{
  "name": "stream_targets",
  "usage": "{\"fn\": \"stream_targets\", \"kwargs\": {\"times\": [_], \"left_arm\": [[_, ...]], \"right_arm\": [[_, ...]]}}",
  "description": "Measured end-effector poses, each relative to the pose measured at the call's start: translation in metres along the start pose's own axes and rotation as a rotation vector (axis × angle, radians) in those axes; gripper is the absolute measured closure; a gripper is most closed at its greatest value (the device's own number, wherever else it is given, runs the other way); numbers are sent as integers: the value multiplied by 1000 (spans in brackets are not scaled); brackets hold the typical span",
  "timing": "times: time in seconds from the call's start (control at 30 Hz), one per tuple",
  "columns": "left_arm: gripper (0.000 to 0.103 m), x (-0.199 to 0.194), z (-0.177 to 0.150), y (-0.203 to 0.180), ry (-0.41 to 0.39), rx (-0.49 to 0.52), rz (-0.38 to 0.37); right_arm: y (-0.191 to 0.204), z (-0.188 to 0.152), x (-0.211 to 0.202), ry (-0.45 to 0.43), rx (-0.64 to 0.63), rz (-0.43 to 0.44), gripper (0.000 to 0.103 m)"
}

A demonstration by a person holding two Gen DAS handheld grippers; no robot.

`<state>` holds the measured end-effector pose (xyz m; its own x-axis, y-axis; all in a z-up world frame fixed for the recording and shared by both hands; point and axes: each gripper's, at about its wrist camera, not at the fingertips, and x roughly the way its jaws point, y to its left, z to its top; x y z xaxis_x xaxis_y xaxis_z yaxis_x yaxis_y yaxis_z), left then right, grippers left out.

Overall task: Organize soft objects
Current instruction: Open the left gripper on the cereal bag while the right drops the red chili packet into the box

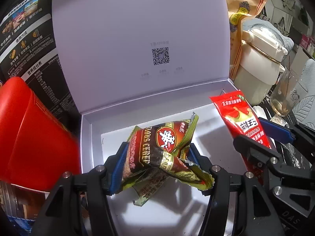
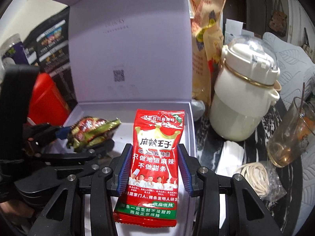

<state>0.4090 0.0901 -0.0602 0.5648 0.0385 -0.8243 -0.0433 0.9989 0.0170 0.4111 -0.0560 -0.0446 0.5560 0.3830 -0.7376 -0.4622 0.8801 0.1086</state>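
Note:
My left gripper (image 1: 157, 157) is shut on a crumpled green and brown snack packet (image 1: 161, 149) and holds it above the floor of an open white box (image 1: 88, 137). My right gripper (image 2: 153, 167) is shut on a red spicy-strip packet (image 2: 155, 157), held over the box's right side (image 2: 191, 129). In the left wrist view the red packet (image 1: 240, 118) and the right gripper (image 1: 261, 139) stand at the right. In the right wrist view the left gripper (image 2: 78, 141) with the green packet (image 2: 92, 131) is at the left.
The box lid (image 1: 137, 39) stands upright behind. A red container (image 1: 33, 133) and a black printed bag (image 1: 25, 45) stand left of the box. Right of it are a tan snack bag (image 2: 208, 55), a cream jug (image 2: 244, 90), a glass (image 2: 289, 137) and a coiled cord (image 2: 256, 177).

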Motion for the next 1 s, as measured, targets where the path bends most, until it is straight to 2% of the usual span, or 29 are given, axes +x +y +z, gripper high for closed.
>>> {"fn": "stream_targets", "kwargs": {"times": [0.23, 0.37, 0.47, 0.6, 0.7, 0.77, 1.0], "left_arm": [[44, 9, 7, -15, 9, 12, 66], [44, 7, 7, -23, 4, 11, 54], [42, 4, 7, -26, -5, 23, 105], [41, -2, 9, -35, -18, 21, 130], [35, -12, 13, -42, -36, 23, 137], [26, -20, 13, -47, -51, 26, 130], [25, -53, 11, -52, -99, 28, 131]], "right_arm": [[-5, -1, 2, 25, 28, -1, 57], [-6, 2, -1, 14, 25, -9, 57], [-9, 3, -4, 19, 38, -12, 57], [-12, 3, -13, 17, 49, -27, 57], [-12, 5, -22, 2, 53, -44, 57], [-13, 6, -31, -10, 53, -57, 57], [-11, 9, -58, -49, 54, -74, 57]]}}
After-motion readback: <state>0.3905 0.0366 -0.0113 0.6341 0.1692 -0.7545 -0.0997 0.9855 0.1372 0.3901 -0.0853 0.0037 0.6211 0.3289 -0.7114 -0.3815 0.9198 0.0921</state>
